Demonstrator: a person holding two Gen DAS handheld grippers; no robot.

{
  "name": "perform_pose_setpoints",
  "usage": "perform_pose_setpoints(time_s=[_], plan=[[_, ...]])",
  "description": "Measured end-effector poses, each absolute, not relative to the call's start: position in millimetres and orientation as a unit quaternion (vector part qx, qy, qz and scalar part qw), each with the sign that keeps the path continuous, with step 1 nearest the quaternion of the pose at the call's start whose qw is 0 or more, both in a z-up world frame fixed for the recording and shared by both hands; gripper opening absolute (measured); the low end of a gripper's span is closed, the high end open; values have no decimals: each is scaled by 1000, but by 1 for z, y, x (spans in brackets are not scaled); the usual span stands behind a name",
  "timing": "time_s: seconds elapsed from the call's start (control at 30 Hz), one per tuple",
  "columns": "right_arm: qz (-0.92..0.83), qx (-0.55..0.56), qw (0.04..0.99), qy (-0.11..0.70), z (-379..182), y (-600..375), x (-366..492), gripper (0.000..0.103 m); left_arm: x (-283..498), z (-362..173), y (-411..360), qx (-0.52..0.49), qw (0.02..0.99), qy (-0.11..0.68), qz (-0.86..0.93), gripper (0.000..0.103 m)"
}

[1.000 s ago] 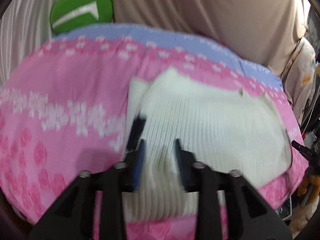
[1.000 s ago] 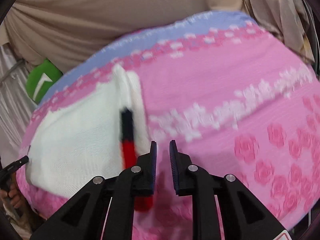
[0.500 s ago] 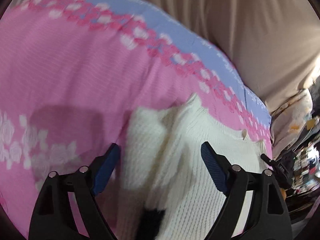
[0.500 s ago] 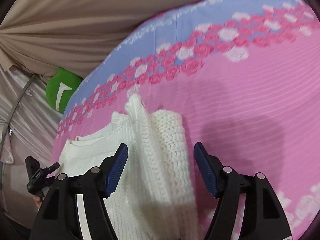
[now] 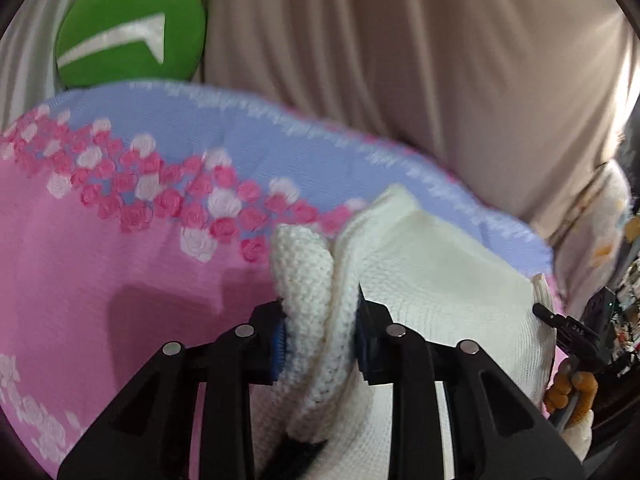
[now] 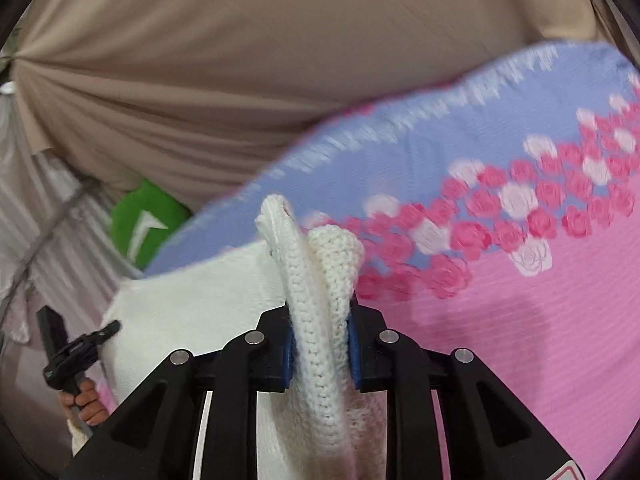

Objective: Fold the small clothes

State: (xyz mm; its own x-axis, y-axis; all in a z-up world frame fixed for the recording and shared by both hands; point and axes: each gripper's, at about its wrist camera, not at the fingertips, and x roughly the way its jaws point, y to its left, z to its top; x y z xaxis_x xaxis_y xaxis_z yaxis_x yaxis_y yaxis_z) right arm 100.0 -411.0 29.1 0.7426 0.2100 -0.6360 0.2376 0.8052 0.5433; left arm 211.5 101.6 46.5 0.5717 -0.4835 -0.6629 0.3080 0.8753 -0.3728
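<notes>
A white knitted garment (image 5: 432,280) lies on a pink and lilac rose-patterned bedspread (image 5: 120,248). My left gripper (image 5: 320,340) is shut on a bunched edge of the garment, with thick folds standing up between the blue pads. My right gripper (image 6: 320,348) is shut on another bunched edge of the same white garment (image 6: 320,280), lifted off the bedspread (image 6: 520,320). The rest of the garment spreads to the left in the right wrist view.
A beige curtain (image 5: 400,60) hangs behind the bed. A green cushion (image 5: 128,44) sits at the back; it also shows in the right wrist view (image 6: 140,224). Each view shows the other hand-held gripper at the garment's far side (image 5: 576,332) (image 6: 72,352).
Half a second ago both grippers were open over the garment's edges. Now both have shut on the knit and raised it a little off the bedspread.
</notes>
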Motion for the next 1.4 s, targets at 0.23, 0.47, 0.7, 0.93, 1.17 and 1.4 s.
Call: perform_pose_setpoints(time_s=[0.23,0.47,0.7,0.93,1.17,1.4], plan=[[-25,352,873,336,38,-423,63,47,199,21,118,-121,870,434,-198,46],[27,329,865,377,15,-392,-42,75,118,-6,159,-155,823,489,-242,66],[61,321,868,374,5,-351,-57,26,98,-5,153,-175,810,495,-259,28],[18,302,881,363,31,-361,-111,16,55,24,185,-130,829,494,-230,12],[-18,298,867,398,20,-362,-110,28,43,17,191,-146,828,492,-225,17],[-22,250,924,289,95,-381,-43,63,100,80,157,-135,880,386,-241,70]])
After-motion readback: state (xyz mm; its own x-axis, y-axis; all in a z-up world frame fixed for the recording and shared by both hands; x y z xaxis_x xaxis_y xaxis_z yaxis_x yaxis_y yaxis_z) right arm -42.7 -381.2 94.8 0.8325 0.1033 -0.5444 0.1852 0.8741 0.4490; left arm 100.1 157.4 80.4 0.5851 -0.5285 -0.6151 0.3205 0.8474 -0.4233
